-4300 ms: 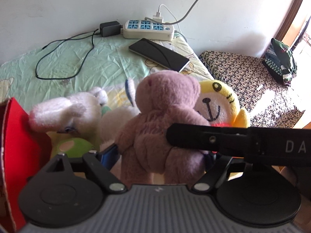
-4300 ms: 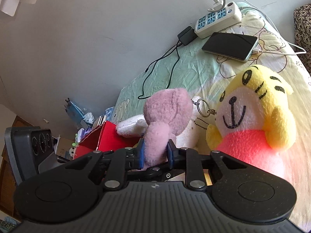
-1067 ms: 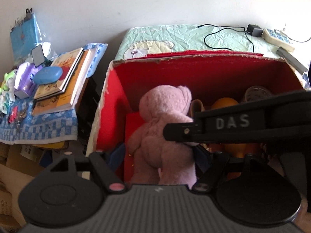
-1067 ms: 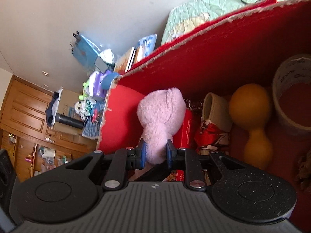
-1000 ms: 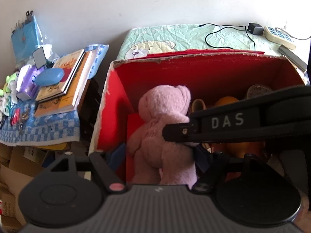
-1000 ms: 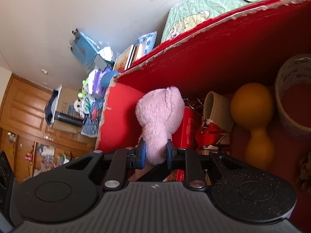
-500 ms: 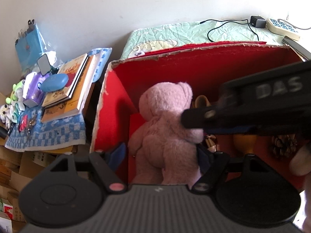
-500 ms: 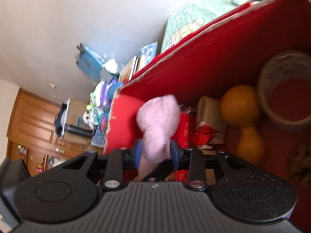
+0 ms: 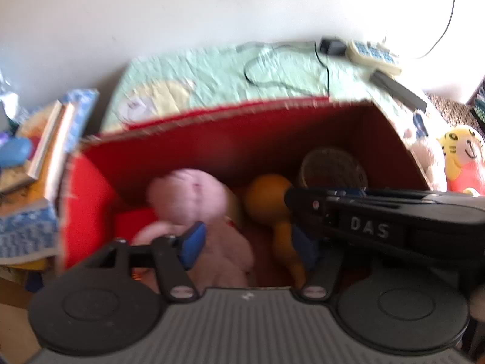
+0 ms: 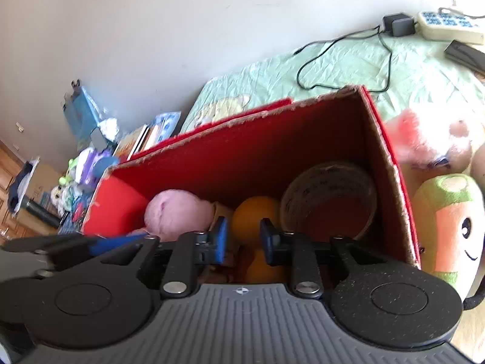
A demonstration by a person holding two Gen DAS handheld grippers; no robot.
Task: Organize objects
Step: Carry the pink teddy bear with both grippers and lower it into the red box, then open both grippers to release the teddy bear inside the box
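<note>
Withdrawing the left gripper (image 9: 247, 250) and right gripper (image 10: 241, 239), both jaws apart and empty, risks snagging the bear (image 9: 194, 203) and dragging it from the box (image 10: 391, 163).

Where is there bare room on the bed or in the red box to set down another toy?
Bare sheet lies behind the box, left of the cable loop. Inside the box it is crowded: bear, orange gourd and tape roll fill the floor.
</note>
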